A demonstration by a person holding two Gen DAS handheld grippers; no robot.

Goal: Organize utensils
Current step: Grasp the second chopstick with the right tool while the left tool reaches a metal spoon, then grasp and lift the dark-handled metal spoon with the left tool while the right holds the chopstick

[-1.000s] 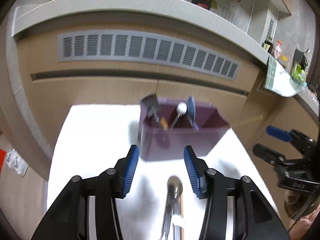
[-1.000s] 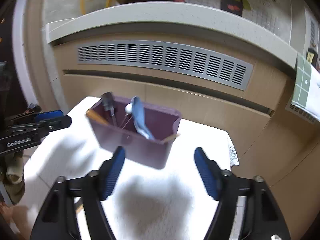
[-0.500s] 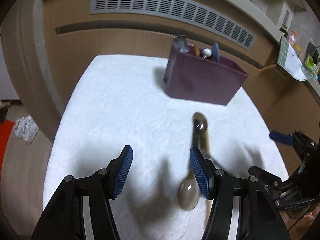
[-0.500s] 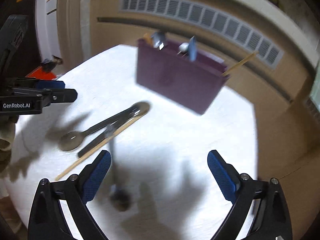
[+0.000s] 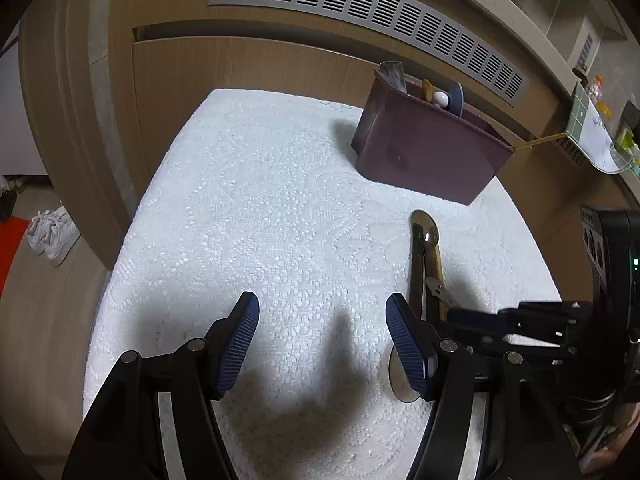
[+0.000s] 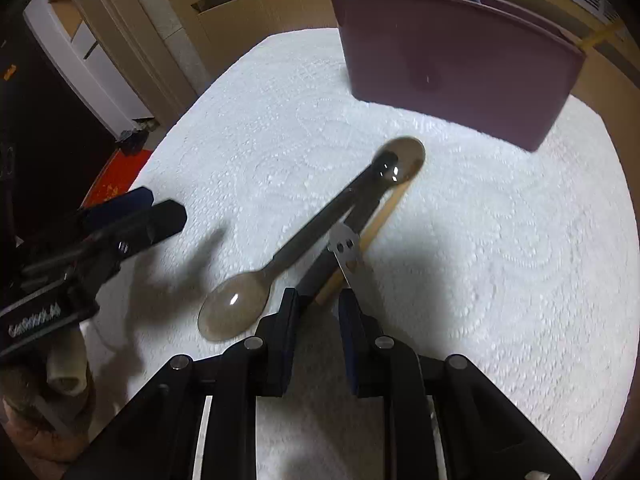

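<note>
The desk [image 5: 260, 208] is covered in a white textured cloth, and a dark purple bin [image 6: 452, 72] stands at its far edge, at about 1 o'clock in the right wrist view, with several utensils upright inside it. A loose bundle of utensils lies on the cloth in front of the bin, well apart from it. The bundle holds a translucent brown spoon [image 6: 236, 308], a dark-handled utensil [image 6: 360, 200], a wooden chopstick [image 6: 384, 216] and a small metal piece [image 6: 344, 244] with cut-outs in its end. It runs from the tips of the right tool [image 6: 319, 300] away toward 1 o'clock. The right tool's jaws have just been closing and now stand narrow. The near ends of the chopstick and the metal piece lie between them, and the spoon's bowl lies just outside, at 10 o'clock beside the left-hand finger. The pads may already be touching the metal piece, but the view does not show whether they press on it. The left tool [image 5: 320, 304] hangs over bare cloth at 9 o'clock of the bundle. Its jaws have just been opening and stand apart with nothing between them. In the left wrist view the spoon's bowl peeks out behind that tool's right-hand finger.
</note>
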